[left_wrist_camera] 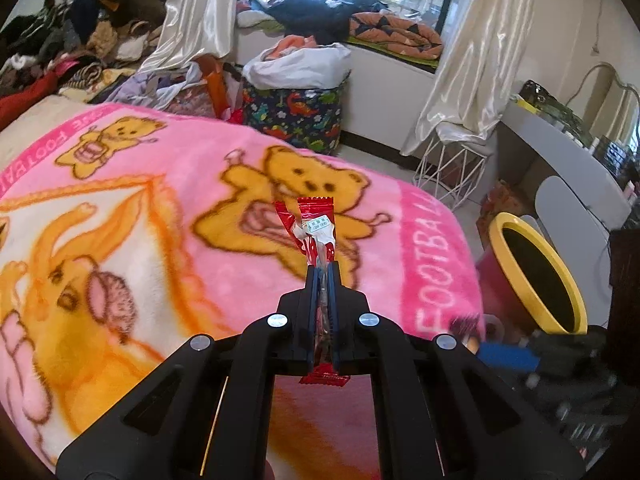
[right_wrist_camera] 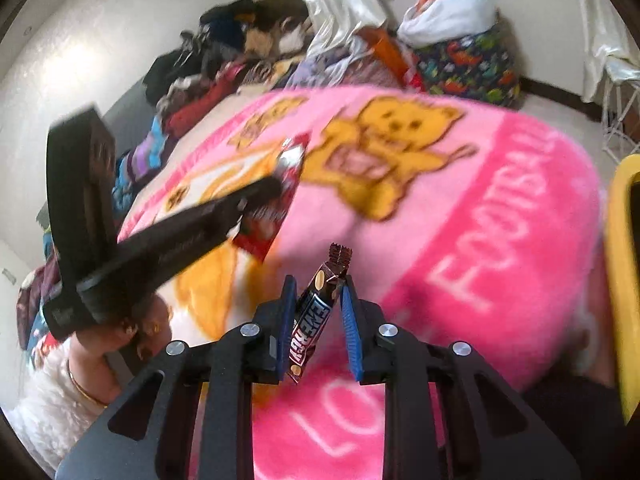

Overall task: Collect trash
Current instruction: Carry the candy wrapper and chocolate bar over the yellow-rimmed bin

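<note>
Both hand-held grippers hung above the pink blanket, loaded for the yellow-rimmed bin at right: left hand-held gripper clamped a red wrapper; right hand-held gripper pinched a brown candy-bar wrapper.

Two wrappers, one bin, two grippers.
</note>
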Action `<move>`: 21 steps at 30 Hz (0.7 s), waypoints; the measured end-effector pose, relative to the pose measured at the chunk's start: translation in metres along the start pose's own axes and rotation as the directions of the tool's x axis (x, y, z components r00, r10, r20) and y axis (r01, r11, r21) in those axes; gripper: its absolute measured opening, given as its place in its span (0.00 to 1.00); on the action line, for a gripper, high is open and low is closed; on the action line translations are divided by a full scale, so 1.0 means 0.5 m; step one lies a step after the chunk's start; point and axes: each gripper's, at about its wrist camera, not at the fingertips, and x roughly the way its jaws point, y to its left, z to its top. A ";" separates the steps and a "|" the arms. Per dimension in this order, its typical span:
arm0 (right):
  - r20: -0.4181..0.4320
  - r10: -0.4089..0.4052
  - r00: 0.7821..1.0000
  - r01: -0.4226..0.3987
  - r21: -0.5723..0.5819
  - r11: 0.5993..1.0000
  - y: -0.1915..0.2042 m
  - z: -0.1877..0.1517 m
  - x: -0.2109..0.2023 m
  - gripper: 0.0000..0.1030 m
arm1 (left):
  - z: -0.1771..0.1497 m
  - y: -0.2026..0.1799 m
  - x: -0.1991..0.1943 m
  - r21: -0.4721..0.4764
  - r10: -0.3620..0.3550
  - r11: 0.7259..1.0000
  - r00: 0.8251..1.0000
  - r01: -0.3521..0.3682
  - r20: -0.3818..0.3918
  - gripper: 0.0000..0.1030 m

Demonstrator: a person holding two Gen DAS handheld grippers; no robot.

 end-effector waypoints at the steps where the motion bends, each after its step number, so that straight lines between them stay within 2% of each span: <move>1: 0.014 -0.010 1.000 0.010 0.001 1.000 -0.011 0.006 -0.015 0.21 | 0.001 -0.010 0.000 0.003 -0.006 1.000 1.000 0.006 0.001 0.02; 10: 0.126 -0.091 0.988 0.087 0.041 0.995 -0.098 0.031 -0.120 0.21 | 0.018 -0.104 0.007 0.053 -0.056 0.997 0.998 0.055 0.012 0.02; 21: 0.216 -0.191 0.958 0.165 0.135 0.977 -0.206 0.043 -0.217 0.21 | 0.034 -0.217 0.010 0.123 -0.134 0.984 0.991 0.131 0.019 0.02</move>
